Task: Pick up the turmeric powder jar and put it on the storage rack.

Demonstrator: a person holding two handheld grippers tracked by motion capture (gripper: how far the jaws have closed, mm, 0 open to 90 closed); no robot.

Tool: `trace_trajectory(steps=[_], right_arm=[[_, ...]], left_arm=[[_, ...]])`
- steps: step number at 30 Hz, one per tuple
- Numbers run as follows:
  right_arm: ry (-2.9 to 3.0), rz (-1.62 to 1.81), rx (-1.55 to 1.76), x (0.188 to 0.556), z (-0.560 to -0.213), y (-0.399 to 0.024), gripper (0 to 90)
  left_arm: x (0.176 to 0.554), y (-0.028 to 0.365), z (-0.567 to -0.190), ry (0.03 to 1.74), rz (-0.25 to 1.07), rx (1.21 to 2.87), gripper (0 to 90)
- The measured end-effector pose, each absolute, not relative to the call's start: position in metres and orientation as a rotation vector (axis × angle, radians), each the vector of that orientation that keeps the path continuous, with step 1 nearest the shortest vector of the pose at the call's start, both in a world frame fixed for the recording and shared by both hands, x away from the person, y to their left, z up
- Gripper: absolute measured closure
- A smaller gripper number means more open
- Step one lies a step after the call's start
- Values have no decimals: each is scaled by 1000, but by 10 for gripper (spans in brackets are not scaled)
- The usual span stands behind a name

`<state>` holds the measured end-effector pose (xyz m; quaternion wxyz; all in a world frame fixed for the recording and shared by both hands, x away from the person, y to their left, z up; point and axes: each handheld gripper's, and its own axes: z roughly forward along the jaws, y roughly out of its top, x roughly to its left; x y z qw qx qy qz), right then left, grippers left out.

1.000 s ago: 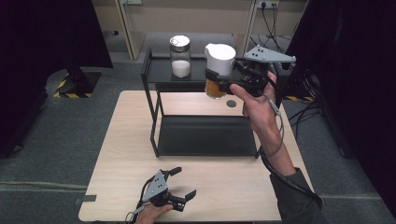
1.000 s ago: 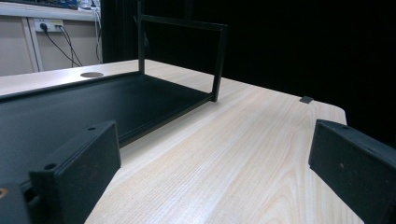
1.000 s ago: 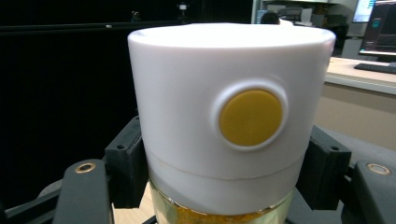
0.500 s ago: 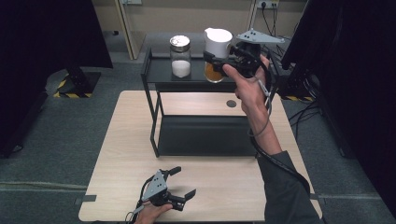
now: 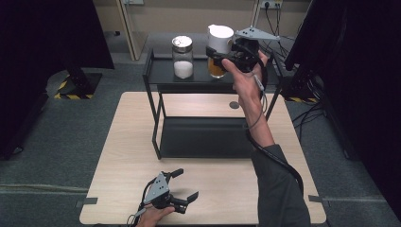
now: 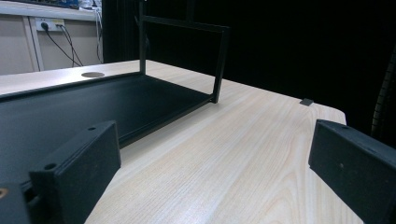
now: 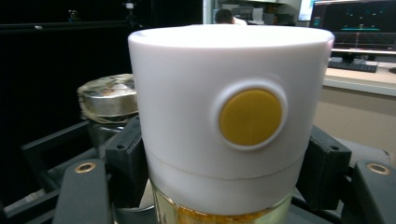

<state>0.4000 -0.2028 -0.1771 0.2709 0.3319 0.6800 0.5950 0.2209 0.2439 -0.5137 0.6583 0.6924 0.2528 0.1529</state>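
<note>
A jar with a tall white lid (image 5: 219, 47) and amber contents is held over the top shelf of a black wire rack (image 5: 161, 75), beside a glass jar of white powder with a metal lid (image 5: 182, 56). My right gripper (image 5: 222, 57) is shut on the white-lidded jar (image 7: 229, 116), its jaws pressing either side just below the lid; whether the jar's base touches the shelf is unclear. The metal-lidded jar (image 7: 107, 100) stands close behind on the left. My left gripper (image 5: 182, 185) rests open on the wooden table (image 5: 127, 156) near its front edge, nothing between its pads (image 6: 74, 172).
The rack's lower tray (image 5: 203, 137) lies flat on the table, also seen ahead of the left gripper as a black tray (image 6: 93, 102). A round cable hole (image 5: 234, 105) is in the tabletop behind it. Dark curtains flank both sides.
My right gripper has carried the white-lidded jar farther back and left, up to the rack's top shelf beside the powder jar. The left gripper has not moved.
</note>
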Motion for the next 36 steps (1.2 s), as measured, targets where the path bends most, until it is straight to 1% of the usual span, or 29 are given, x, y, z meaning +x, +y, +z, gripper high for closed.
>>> trace_trajectory(steps=[15,30,32,33,35,36], right_arm=[[1830,1569,911,412,-188,-187,310],[1806,1566,898,410,-193,-185,304],[1779,1579,904,407,-196,-184,212],[1776,1587,901,407,-197,-184,180],[1784,1552,911,405,-193,-180,94],[1782,1546,916,404,-193,-179,72]], left_arm=[[220,243,-513,560,348,1568,14],[219,242,-513,556,349,1570,14],[219,242,-513,554,350,1571,14],[219,242,-513,556,350,1571,14],[219,242,-513,551,352,1573,14],[219,242,-513,552,351,1572,15]])
